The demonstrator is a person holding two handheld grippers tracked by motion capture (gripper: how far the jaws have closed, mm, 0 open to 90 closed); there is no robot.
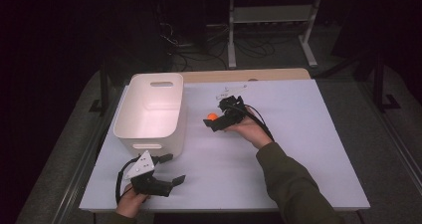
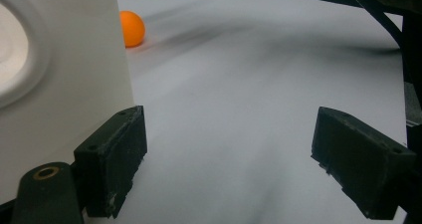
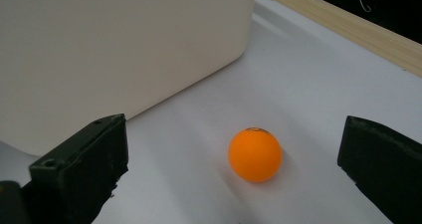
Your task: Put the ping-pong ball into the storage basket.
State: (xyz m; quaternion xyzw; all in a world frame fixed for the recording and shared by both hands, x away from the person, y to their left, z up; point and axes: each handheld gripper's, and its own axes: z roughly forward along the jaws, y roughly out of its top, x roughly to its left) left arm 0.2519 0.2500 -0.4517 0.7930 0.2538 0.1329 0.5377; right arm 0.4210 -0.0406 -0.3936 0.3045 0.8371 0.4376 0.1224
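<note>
The likeliest slip is the orange ping-pong ball rolling off as the right gripper shuts; it is round and light, so if one jaw meets it before the other, or both meet it off-centre, it would probably squirt forward out of the gap toward the white plastic bin or across the white tabletop; a second risk, in my judgement, is the left-hand jaw of that gripper catching the bin's wall, which stands just beyond it.

The right gripper's jaws stand wide apart, gripping nothing; the ball rests on the table between them, a little ahead of their tips and nearer the right-hand jaw, touching neither.

The left gripper also has its jaws spread wide with bare tabletop between them; its left-hand jaw sits just beside the bin's wall; the ball lies well ahead of it, past the bin's corner.

The ball is plain, smooth, matte orange, with a small dark printed mark on top; it looks unmarked by dents.
</note>
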